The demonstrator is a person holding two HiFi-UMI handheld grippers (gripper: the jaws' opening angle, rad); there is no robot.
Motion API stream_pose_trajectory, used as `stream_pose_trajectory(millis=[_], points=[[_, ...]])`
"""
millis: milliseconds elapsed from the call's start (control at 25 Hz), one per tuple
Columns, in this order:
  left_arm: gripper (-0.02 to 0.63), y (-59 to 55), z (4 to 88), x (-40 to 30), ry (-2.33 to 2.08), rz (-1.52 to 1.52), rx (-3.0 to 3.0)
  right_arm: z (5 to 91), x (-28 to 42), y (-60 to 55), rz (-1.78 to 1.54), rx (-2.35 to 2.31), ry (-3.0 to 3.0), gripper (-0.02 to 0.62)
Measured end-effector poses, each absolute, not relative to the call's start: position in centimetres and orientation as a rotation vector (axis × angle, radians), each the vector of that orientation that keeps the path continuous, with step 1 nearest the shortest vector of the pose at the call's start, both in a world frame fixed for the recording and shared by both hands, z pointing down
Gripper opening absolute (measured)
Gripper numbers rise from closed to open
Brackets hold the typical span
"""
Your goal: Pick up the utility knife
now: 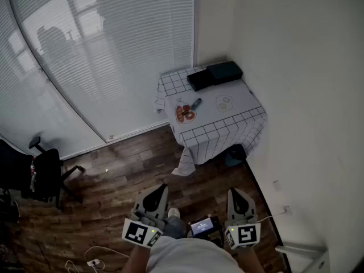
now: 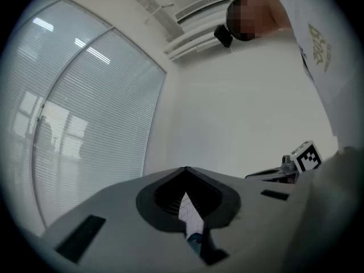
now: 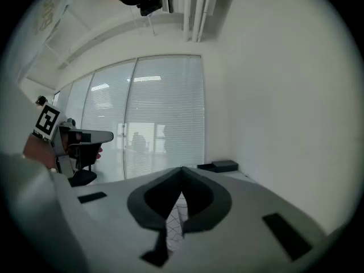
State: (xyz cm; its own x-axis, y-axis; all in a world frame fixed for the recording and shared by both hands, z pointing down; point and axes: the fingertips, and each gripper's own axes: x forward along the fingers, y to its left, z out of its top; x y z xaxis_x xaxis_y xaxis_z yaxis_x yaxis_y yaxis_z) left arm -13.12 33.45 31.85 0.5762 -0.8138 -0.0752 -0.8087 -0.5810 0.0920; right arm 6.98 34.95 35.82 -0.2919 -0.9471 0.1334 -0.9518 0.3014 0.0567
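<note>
Office chair (image 1: 42,175) stands far left of the counter (image 1: 227,124), well apart from it, on the wood floor (image 1: 114,181). Blinds (image 1: 114,50) run along the wall and end at the counter's far-left corner.

Left tongs (image 1: 163,186) are well short of the counter, on its near side, close to the person's body and pointing toward it. In the left gripper view the left tongs (image 2: 185,168) are closed, tips meeting, w/ nothing held (a sliver of the counter's checked cloth shows thru the slot under the tips).

The counter stands in the room's corner w/ the checked cloth draped over it. On its left part lies a plate (image 1: 185,114) w/ reddish stuff on it. The utility knife (image 1: 195,103), blue, lies just right of that plate, approx mid-counter and set at an angle. Can't tell if it touches the plate's rim. Neither pair of tongs is near it. Along the counter's far edge sit two black boxes (image 1: 224,71), side by side. A pale dish (image 1: 224,102) lies right of the knife, apart from it.

A small screen (image 1: 202,226) sits btwn the two tongs, on the counter's near side. Right tongs (image 1: 234,190) also stay well short of the counter, pointing toward it. In the right gripper view the right tongs (image 3: 182,168) are closed too, tips together, nothing btwn them.
</note>
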Motion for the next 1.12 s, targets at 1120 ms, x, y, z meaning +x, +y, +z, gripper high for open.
stream_pose_trajectory(millis=[1120], points=[[0.008, 38.6, 33.0, -11.1, -1.417, -0.048, 2.708, 34.7, 8.1, 41.6, 0.076, 1.847, -2.401, 0.006]])
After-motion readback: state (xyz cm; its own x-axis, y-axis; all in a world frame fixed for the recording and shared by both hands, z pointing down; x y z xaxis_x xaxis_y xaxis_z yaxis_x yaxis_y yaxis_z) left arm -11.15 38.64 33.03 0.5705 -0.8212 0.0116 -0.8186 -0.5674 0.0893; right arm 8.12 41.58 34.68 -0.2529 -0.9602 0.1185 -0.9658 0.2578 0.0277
